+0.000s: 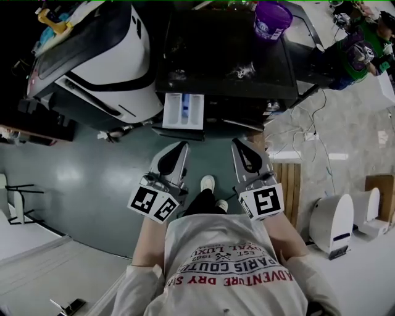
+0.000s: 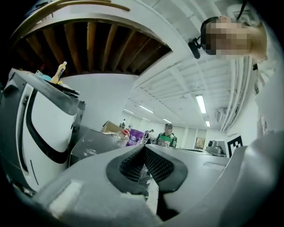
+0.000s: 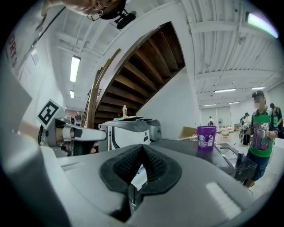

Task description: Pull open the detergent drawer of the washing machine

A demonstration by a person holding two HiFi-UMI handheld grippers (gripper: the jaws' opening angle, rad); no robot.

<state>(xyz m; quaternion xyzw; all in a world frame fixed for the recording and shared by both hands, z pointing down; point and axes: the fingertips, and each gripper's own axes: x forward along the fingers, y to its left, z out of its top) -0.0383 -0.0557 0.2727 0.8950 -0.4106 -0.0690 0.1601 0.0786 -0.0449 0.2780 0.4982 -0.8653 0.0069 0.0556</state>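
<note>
The dark washing machine (image 1: 222, 62) stands in front of me in the head view. Its white detergent drawer (image 1: 183, 111) juts out of the front, with a blue insert showing inside. My left gripper (image 1: 182, 145) hangs just below the drawer, jaws shut and empty, apart from it. My right gripper (image 1: 237, 143) is a little to the right, under the machine's front edge, also shut on nothing. In the left gripper view the left gripper (image 2: 144, 148) has its ribbed pads pressed together. The right gripper (image 3: 142, 147) looks the same, with a sliver of white drawer behind it.
A purple cup (image 1: 271, 18) sits on the machine's top. A white machine (image 1: 105, 55) stands close on the left. A wooden panel (image 1: 290, 185), cables and white appliances (image 1: 333, 222) lie to the right. A person in green (image 3: 259, 133) stands beyond the machine.
</note>
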